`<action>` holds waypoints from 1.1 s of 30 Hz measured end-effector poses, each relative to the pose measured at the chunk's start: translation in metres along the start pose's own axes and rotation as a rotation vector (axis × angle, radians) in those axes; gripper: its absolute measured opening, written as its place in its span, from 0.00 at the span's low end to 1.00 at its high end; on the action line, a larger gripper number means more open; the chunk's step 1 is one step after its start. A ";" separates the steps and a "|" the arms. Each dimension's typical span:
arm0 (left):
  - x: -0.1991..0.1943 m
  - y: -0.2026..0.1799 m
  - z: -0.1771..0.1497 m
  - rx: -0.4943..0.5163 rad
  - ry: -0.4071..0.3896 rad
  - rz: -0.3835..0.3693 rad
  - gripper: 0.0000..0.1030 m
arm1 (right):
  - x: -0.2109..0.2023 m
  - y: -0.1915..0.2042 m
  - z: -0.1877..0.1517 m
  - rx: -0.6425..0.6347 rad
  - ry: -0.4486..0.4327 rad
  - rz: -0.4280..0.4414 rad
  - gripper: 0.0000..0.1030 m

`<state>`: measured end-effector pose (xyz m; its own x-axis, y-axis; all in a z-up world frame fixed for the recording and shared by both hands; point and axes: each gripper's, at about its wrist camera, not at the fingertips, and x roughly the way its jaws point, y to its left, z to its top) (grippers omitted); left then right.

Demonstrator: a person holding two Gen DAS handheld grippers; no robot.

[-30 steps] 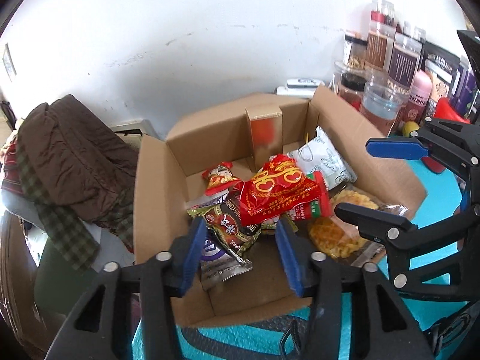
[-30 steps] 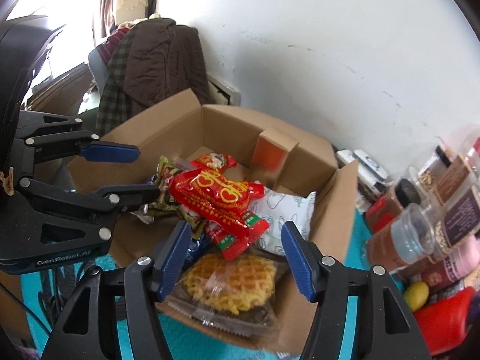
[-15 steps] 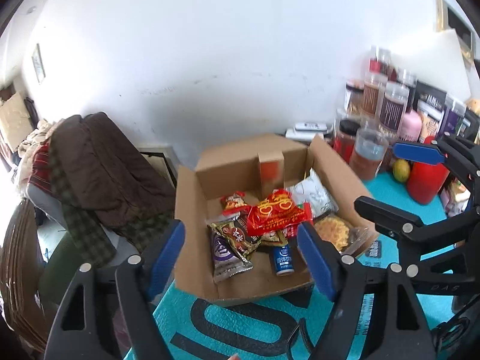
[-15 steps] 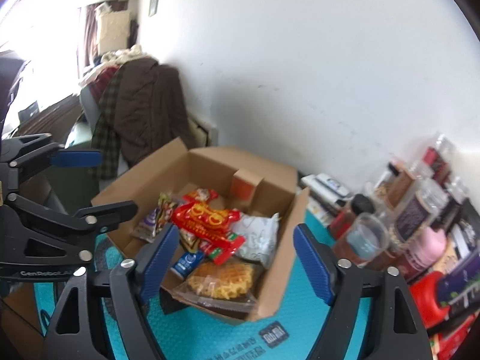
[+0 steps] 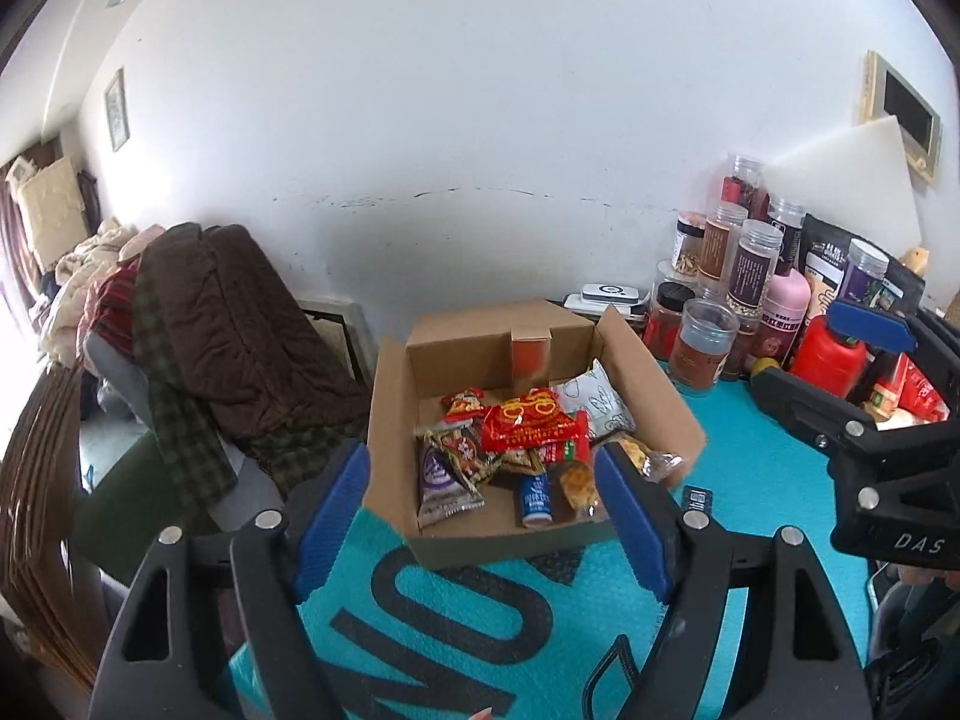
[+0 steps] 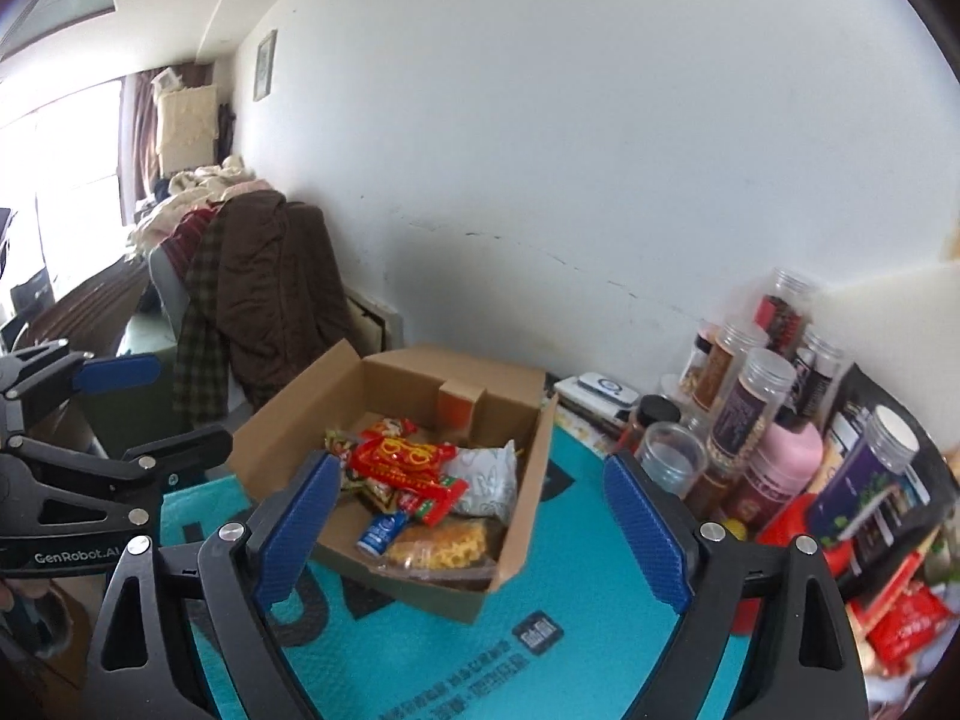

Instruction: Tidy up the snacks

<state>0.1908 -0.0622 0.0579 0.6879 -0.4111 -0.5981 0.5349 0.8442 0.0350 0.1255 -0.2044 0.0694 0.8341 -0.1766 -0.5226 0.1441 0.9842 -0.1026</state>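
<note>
A turquoise mat (image 5: 750, 480) with large dark lettering covers the tabletop, and on it, against a scuffed white wall (image 5: 480, 120), sits an open cardboard box (image 5: 390, 420) holding the snacks. In the left wrist view the box lies at centre; inside it a red packet with yellow print (image 5: 528, 429) tops the pile, a white pouch (image 5: 591, 402) lies at its 2 o'clock, a purple sachet (image 5: 441, 483) at its 7 o'clock, a small blue can (image 5: 534, 498) at its 6 o'clock, and a clear bag of yellow crackers (image 6: 444, 546) rests in the near corner.

At 3 o'clock of the box a crowd of clear jars (image 5: 753, 264), a pink bottle (image 5: 786, 318) and a red container (image 5: 831, 354) stand along the wall. At 9 o'clock, off the tabletop, a chair is heaped with a brown coat (image 5: 240, 324) and a checked garment (image 5: 174, 420). Small framed pictures hang on the wall.

The left tool (image 5: 480, 522) hangs back from the box, its blue pads spread wide with nothing between them. The right tool (image 6: 474, 528) is likewise clear of the box, its jaws opening, with nothing gripped.
</note>
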 end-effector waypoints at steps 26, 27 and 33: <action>-0.056 -0.031 -0.063 -0.111 -0.028 0.092 0.75 | -0.052 -0.003 -0.074 0.100 0.004 0.044 0.88; -0.056 -0.031 -0.064 -0.113 -0.028 0.092 0.75 | -0.052 -0.002 -0.073 0.091 0.007 0.047 0.88; -0.060 -0.029 -0.068 -0.142 -0.022 0.092 0.75 | -0.057 -0.001 -0.074 0.095 -0.002 0.069 0.88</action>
<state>0.1010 -0.0392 0.0382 0.7425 -0.3358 -0.5796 0.3955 0.9181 -0.0253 0.0385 -0.1965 0.0365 0.8447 -0.1083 -0.5241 0.1358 0.9906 0.0140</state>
